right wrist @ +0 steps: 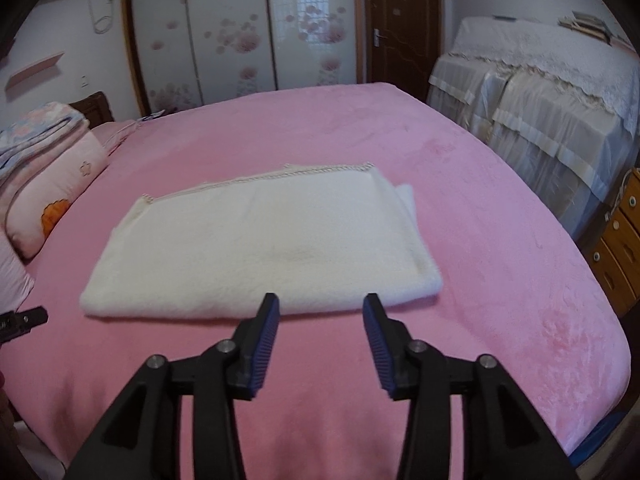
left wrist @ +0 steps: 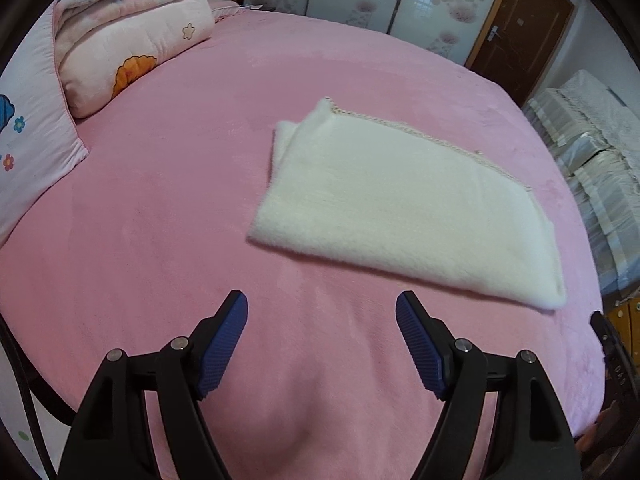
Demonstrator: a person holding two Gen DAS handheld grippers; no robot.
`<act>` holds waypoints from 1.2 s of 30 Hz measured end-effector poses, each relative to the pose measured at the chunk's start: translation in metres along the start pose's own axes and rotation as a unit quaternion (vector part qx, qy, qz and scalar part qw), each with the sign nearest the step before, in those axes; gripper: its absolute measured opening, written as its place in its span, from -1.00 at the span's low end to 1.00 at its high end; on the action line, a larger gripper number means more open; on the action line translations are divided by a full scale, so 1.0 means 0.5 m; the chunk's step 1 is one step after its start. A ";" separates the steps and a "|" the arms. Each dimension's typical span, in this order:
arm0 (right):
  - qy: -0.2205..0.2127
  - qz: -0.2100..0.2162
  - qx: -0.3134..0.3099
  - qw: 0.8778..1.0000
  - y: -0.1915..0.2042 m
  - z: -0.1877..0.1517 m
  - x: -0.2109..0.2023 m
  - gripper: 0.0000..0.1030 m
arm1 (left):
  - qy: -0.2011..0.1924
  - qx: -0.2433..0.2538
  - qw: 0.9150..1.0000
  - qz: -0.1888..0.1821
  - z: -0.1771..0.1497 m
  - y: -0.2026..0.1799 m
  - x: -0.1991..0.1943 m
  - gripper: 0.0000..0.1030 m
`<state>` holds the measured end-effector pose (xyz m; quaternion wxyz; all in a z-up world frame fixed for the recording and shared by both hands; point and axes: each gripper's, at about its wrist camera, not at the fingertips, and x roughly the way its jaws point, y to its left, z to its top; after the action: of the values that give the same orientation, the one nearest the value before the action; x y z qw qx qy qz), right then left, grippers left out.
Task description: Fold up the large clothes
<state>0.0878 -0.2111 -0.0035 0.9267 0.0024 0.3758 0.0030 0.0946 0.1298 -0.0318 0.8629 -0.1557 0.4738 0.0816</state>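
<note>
A white fluffy cloth lies folded into a flat rectangle on the pink bed, its stitched edge on the far side. It also shows in the right wrist view. My left gripper is open and empty, above the bed, nearer than the cloth and to its left. My right gripper is open and empty, its fingertips just short of the cloth's near folded edge. The left gripper's tip shows at the left edge of the right wrist view.
Folded pink quilts and a pillow are stacked at the bed's head on the left. A covered sofa and a wooden drawer unit stand to the right of the bed. A wardrobe with sliding doors and a brown door are beyond.
</note>
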 end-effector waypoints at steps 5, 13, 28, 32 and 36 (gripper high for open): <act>-0.022 0.010 -0.027 0.999 0.047 -0.027 -0.027 -0.02 | -0.004 0.003 0.999 -0.034 -0.029 -0.012 -0.020 0.53; -0.023 0.024 -0.055 0.998 0.109 -0.060 -0.001 -0.02 | 0.013 -0.023 0.994 -0.102 -0.050 -0.012 0.046 0.53; -0.005 0.031 -0.029 0.999 0.148 -0.051 0.171 -0.02 | 0.058 -0.146 0.970 -0.187 -0.028 0.026 0.317 0.53; -0.008 0.035 -0.025 0.999 0.156 -0.040 0.208 -0.02 | 0.037 -0.182 0.959 -0.212 -0.021 0.044 0.365 0.53; -0.010 0.035 -0.025 0.999 0.163 -0.029 0.239 -0.02 | 0.007 -0.187 0.958 -0.215 0.002 0.036 0.395 0.53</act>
<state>0.1631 -0.1288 -0.0965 0.9295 -0.0074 0.3660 0.0446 0.1962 0.1459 -0.2013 0.8122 -0.4129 0.4116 -0.0205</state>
